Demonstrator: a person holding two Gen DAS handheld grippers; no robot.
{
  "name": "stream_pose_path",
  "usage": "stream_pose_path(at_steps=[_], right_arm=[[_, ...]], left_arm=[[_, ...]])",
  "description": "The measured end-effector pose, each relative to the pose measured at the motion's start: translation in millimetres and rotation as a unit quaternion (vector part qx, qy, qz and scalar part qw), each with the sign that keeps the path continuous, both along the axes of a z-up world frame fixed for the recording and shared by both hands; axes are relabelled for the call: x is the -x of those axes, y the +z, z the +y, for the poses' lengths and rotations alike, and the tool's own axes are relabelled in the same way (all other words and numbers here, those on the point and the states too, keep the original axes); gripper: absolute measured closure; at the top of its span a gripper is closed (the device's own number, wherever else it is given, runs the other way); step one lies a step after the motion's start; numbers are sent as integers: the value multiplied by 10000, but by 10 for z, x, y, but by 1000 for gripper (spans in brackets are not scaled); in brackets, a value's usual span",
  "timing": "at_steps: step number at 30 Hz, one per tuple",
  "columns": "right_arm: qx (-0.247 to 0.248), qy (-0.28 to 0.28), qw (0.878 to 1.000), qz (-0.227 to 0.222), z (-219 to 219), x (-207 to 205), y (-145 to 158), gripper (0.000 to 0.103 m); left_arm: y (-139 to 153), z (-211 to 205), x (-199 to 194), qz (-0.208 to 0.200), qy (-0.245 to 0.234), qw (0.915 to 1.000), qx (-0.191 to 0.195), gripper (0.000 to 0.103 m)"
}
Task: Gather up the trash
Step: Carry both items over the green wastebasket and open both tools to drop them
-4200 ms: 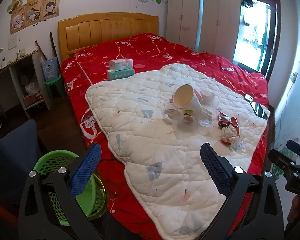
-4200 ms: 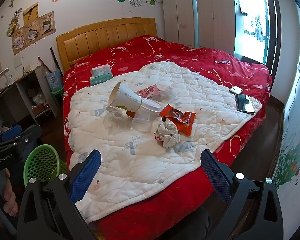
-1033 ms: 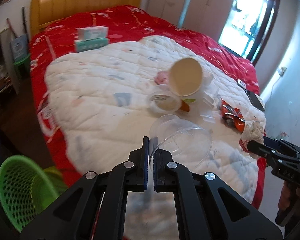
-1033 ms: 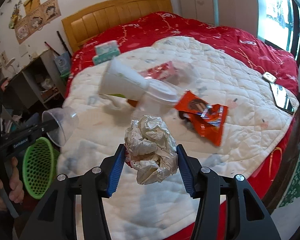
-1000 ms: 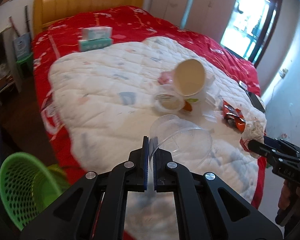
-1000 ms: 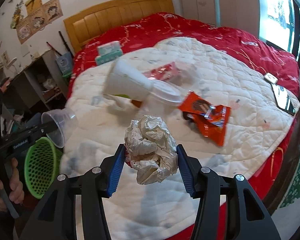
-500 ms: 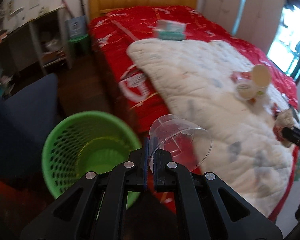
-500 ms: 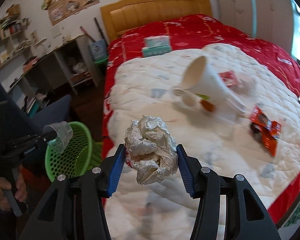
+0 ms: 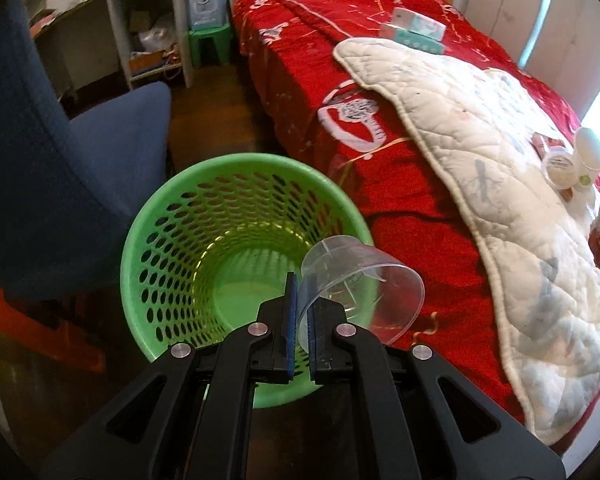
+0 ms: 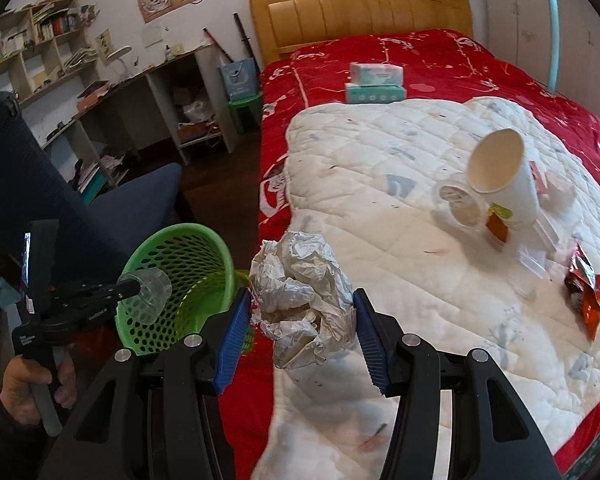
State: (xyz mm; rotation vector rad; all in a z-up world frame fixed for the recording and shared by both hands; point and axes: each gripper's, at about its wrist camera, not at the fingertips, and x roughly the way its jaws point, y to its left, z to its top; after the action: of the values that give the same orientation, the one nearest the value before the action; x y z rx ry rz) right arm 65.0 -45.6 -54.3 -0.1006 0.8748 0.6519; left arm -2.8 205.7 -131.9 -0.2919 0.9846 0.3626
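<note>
Left wrist view: the left gripper is clamped on the thin wall of a clear plastic cup, which hangs over the near rim of the green basket standing on the floor beside the bed. The cup is judged light, thin and slippery; a rim pinch flexes it, so hard squeezing risks cracking. The basket interior appears bare, and nothing blocks the drop.

Right wrist view: the right gripper is closed on a crumpled paper wad, held above the near left edge of the white quilt, with the basket lower left. The wad is judged soft, light and compressible; it tolerates a grip anywhere on its bulk.

A blue chair stands just beside the basket on its far side. Further along the quilt, toward its right edge, lie a white paper cup on its side, a small lidded tub touching it, and a red snack wrapper. Two tissue boxes are stacked on the red bedspread near the headboard.
</note>
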Motion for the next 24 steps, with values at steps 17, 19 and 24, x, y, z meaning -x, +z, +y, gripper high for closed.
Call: stream_pose_path(at_steps=[17, 19, 24], right_arm=[[66, 509, 9987, 57, 399, 83, -81, 53], [72, 592, 9982, 72, 469, 95, -97, 53], [89, 807, 9966, 125, 662, 124, -150, 53]], left_arm=[[97, 315, 221, -180, 372, 9989, 221, 71], [142, 367, 259, -233, 425, 9986, 189, 67], [288, 507, 361, -403, 585, 9974, 136, 59]])
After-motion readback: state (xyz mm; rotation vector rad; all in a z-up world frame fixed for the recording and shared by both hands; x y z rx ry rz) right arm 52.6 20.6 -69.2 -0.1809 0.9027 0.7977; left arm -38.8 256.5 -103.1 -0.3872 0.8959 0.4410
